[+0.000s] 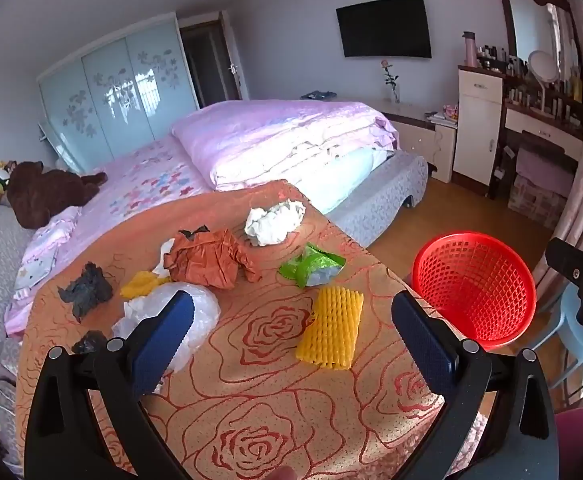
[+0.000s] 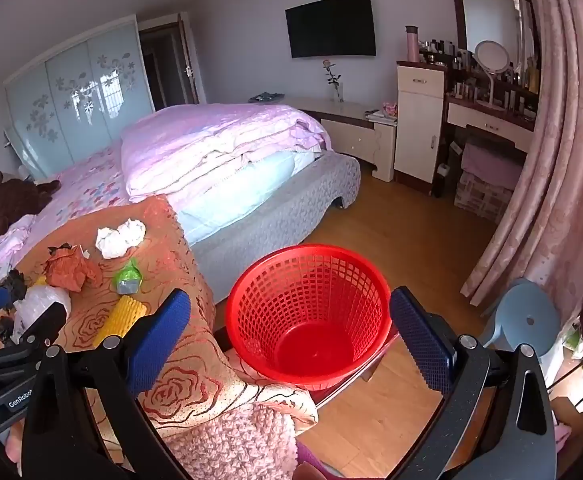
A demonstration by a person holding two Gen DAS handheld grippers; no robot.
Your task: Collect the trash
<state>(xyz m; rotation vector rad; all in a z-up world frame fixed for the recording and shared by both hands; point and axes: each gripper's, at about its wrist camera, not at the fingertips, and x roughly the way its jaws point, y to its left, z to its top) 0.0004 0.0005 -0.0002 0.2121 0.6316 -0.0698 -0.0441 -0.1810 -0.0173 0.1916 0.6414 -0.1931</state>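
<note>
Trash lies scattered on an orange rose-patterned cloth [image 1: 251,380]: a yellow foam net [image 1: 331,328], a green wrapper [image 1: 313,266], a crumpled white tissue [image 1: 273,222], orange-brown crumpled paper [image 1: 211,260], a clear plastic bag [image 1: 187,316] and black scraps [image 1: 87,290]. My left gripper [image 1: 291,336] hovers open above the cloth, nothing between its fingers. A red mesh basket [image 2: 307,316] stands empty to the right of the cloth. My right gripper [image 2: 289,334] is open above the basket, holding nothing. The yellow foam net [image 2: 121,318] and white tissue [image 2: 119,236] also show in the right wrist view.
A bed with a pink quilt [image 1: 291,140] lies behind the cloth, with a brown plush toy [image 1: 47,192] at the left. A light blue stool [image 2: 527,320] stands right of the basket near the pink curtain [image 2: 551,160]. Wooden floor [image 2: 403,232] stretches toward the dresser.
</note>
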